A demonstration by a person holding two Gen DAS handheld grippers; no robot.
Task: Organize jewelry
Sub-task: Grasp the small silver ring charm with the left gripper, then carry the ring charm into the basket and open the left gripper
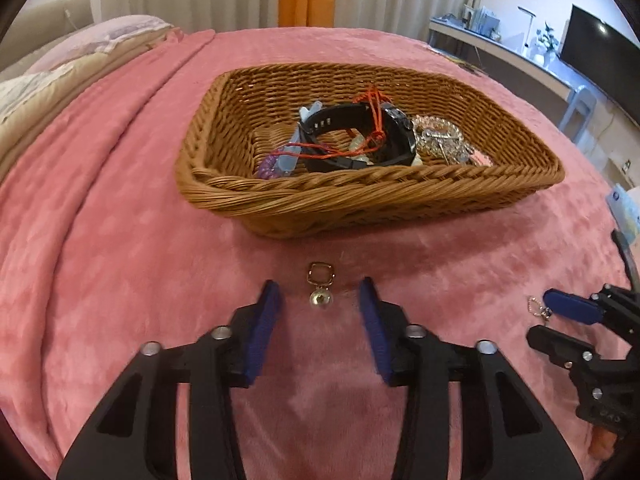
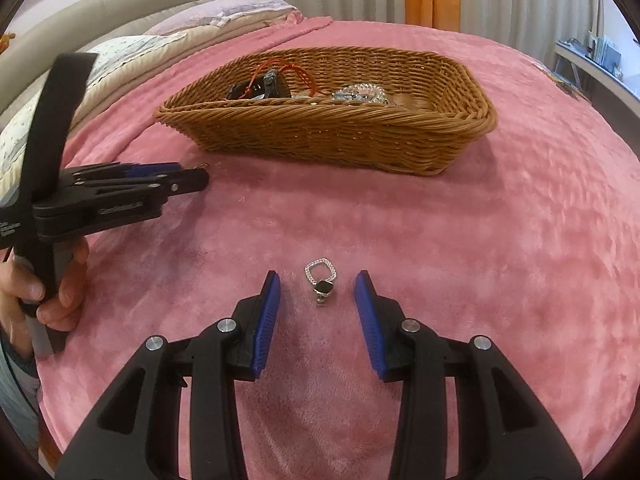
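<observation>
A gold earring with a square loop and a pearl lies on the pink blanket. My left gripper stands open around it, and neither blue pad touches it. A silver earring with a square loop and a dark stone lies between the open fingers of my right gripper, also untouched. The right gripper shows at the right edge of the left wrist view. Behind both stands a wicker basket holding a black watch, a red cord and a crystal bracelet.
A person's hand holds the left gripper at the left of the right wrist view. Pillows lie at the bed's far left. A desk with a dark screen stands beyond the bed on the right. A blue-white packet lies at the right edge.
</observation>
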